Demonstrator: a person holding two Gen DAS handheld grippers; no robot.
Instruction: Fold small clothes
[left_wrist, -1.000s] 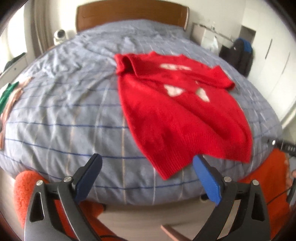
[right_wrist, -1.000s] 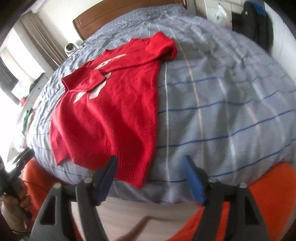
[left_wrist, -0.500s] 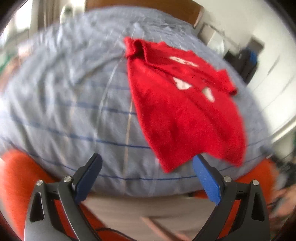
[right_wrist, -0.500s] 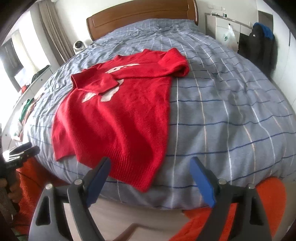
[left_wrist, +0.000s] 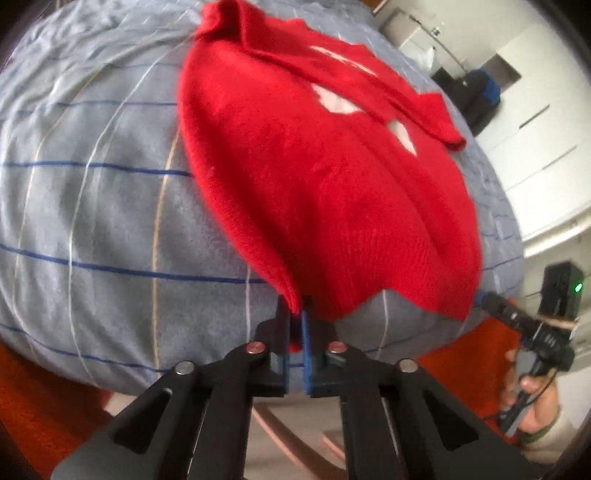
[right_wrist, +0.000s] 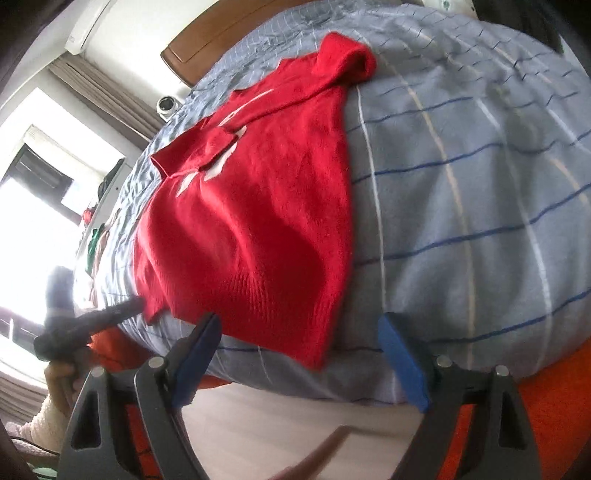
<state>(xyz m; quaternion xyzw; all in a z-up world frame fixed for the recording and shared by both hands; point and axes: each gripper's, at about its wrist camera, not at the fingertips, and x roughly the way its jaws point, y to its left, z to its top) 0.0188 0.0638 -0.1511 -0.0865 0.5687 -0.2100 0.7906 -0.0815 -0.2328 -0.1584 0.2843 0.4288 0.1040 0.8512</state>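
Your left gripper (left_wrist: 294, 325) pinches the red knitted sweater's (left_wrist: 332, 177) hem corner; only the right view shows your right gripper (right_wrist: 299, 354) spread wide, empty.

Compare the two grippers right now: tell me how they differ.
The left gripper is shut on the red sweater's near hem corner; the right gripper is open and holds nothing. The left touches the sweater; the right hangs just short of the hem. Both have blue pads and point at the bed.
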